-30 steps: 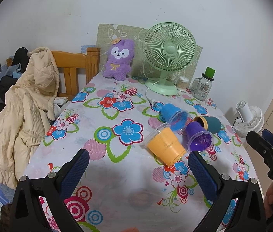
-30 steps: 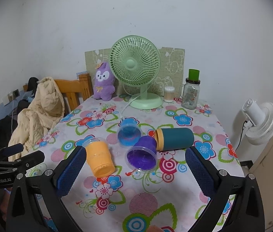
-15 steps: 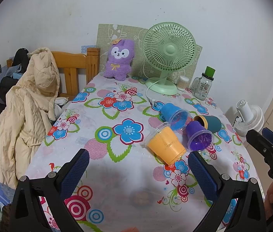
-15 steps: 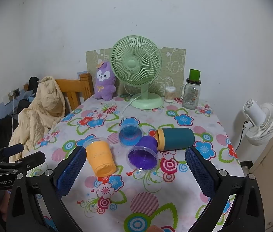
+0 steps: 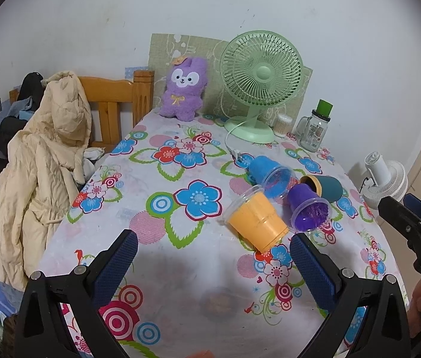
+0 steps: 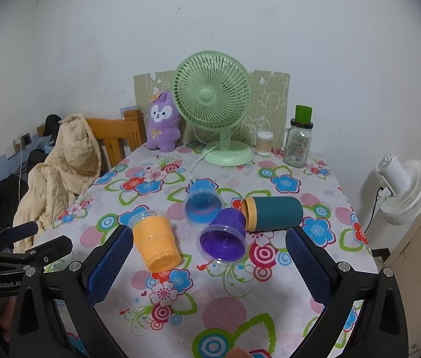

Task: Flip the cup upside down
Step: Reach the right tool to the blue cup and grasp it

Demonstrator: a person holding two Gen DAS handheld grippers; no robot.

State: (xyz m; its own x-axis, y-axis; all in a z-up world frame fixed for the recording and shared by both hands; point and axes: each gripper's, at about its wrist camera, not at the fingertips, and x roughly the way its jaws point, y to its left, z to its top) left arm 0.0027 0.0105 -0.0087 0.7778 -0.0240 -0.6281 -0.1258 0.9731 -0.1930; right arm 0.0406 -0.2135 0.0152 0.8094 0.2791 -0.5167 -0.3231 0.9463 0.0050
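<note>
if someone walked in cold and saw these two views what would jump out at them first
Probably the four cups lying tipped on their sides mid-table on the loud floral tablecloth: orange cup, blue cup, purple cup and teal cup. Behind them, against the wall, stand a big green fan and a purple plush bunny. The right gripper and left gripper both hang open in front of the cups, holding nothing.
</note>
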